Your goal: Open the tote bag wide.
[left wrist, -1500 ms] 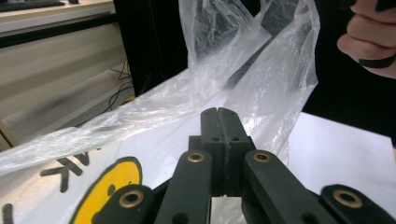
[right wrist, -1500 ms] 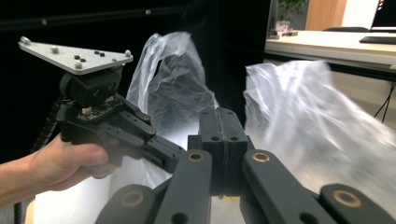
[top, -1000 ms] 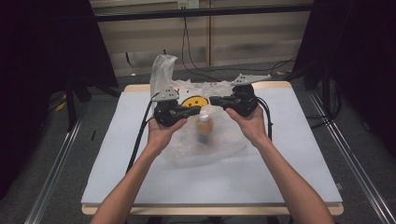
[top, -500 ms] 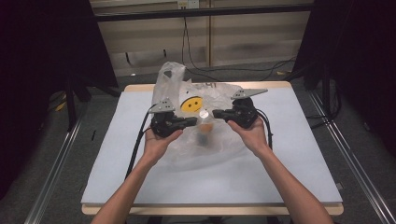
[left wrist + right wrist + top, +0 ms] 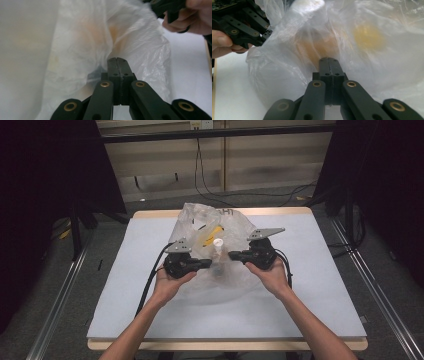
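Observation:
A clear plastic bag (image 5: pixel 200 220) lies mid-table with a white-capped bottle (image 5: pixel 218 243) standing upright inside it, orange below the cap. A yellow print (image 5: pixel 213 232) shows on the bag behind the bottle. My left gripper (image 5: pixel 210 265) is at the bottle's left and my right gripper (image 5: pixel 232 254) at its right. In the left gripper view the jaws (image 5: pixel 118 60) are shut on the bag film (image 5: pixel 140 42). The right gripper (image 5: pixel 329 60) is also shut on film, with the bottle (image 5: pixel 312 32) just beyond and the left gripper (image 5: pixel 244 22) at upper left.
The white table top (image 5: pixel 320 285) spreads wide on both sides and in front of the bag. Each gripper's cable (image 5: pixel 150 280) trails back toward the person. Metal rails (image 5: pixel 380 295) run along the floor beside the table.
Both grippers have drawn back toward the person and slightly apart, holding the bag. The bag's mouth has come up around the bottle and the film has shifted nearer.

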Demonstrator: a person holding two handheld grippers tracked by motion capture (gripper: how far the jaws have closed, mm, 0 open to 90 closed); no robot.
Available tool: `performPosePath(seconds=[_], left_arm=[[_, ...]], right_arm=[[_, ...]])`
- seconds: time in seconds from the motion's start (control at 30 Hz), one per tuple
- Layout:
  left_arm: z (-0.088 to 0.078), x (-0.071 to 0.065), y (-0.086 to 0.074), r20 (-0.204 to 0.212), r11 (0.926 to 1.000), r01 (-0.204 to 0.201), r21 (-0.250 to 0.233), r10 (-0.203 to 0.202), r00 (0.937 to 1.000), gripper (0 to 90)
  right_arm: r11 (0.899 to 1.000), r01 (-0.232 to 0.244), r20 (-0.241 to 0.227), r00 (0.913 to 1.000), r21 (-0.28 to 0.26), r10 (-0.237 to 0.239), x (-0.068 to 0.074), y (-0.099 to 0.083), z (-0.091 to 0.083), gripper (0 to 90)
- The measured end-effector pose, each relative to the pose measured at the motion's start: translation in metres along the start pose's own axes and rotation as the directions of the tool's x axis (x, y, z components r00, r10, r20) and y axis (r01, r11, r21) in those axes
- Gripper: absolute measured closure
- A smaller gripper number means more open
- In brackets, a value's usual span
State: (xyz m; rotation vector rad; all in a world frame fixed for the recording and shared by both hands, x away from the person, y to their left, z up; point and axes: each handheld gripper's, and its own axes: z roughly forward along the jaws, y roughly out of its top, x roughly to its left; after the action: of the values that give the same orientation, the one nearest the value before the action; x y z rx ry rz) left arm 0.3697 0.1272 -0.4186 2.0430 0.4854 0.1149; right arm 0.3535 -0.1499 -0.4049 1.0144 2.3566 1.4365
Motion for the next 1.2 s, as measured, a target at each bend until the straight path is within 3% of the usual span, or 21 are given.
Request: performPosePath(seconds=[0.13,0.4,0.53,0.63,0.77,0.83,0.9,0.97,1.07,1.1,1.2], left_arm=[[0.005,0.012,-0.015,-0.017,0.9986,0.052,0.013,-0.051,0.9985,90.0],[0.014,0.026,-0.032,-0.041,0.9949,0.078,0.064,-0.075,0.9963,90.0],[0.020,0.035,-0.044,-0.058,0.9872,0.108,0.117,-0.102,0.9931,90.0],[0.023,0.040,-0.050,-0.062,0.9826,0.131,0.131,-0.124,0.9904,90.0],[0.027,0.045,-0.058,-0.062,0.9766,0.135,0.167,-0.127,0.9900,90.0],[0.028,0.048,-0.061,-0.055,0.9757,0.154,0.155,-0.148,0.9875,90.0],[0.024,0.050,-0.062,-0.078,0.9748,0.154,0.161,-0.143,0.9867,90.0],[0.019,0.048,-0.063,-0.085,0.9745,0.133,0.181,-0.120,0.9892,90.0],[0.011,0.047,-0.067,-0.086,0.9745,0.135,0.179,-0.122,0.9889,90.0],[0.010,0.046,-0.068,-0.097,0.9762,0.137,0.168,-0.122,0.9878,90.0],[0.006,0.047,-0.069,-0.080,0.9783,0.145,0.148,-0.135,0.9877,90.0]], right_arm=[[1.000,-0.017,0.004,0.9998,0.020,0.017,-0.008,-0.012,0.005,90.0],[0.997,-0.059,0.019,0.9982,0.059,0.058,-0.026,-0.039,0.028,90.0],[0.994,-0.048,0.040,0.9982,0.100,0.044,-0.029,-0.049,0.035,90.0],[0.992,-0.057,0.043,0.9977,0.116,0.052,-0.032,-0.053,0.039,90.0],[0.985,-0.061,0.050,0.9973,0.159,0.054,-0.035,-0.061,0.045,90.0],[0.981,-0.070,0.054,0.9967,0.181,0.061,-0.036,-0.064,0.048,90.0],[0.980,-0.076,0.050,0.9965,0.186,0.067,-0.037,-0.064,0.047,90.0],[0.979,-0.054,0.054,0.9976,0.199,0.044,-0.037,-0.064,0.046,90.0],[0.977,-0.032,0.057,0.9982,0.209,0.021,-0.037,-0.065,0.042,90.0],[0.974,-0.013,0.071,0.9975,0.226,-0.003,-0.034,-0.064,0.040,90.0],[0.974,-0.013,0.076,0.9971,0.224,-0.004,-0.033,-0.067,0.036,90.0]])
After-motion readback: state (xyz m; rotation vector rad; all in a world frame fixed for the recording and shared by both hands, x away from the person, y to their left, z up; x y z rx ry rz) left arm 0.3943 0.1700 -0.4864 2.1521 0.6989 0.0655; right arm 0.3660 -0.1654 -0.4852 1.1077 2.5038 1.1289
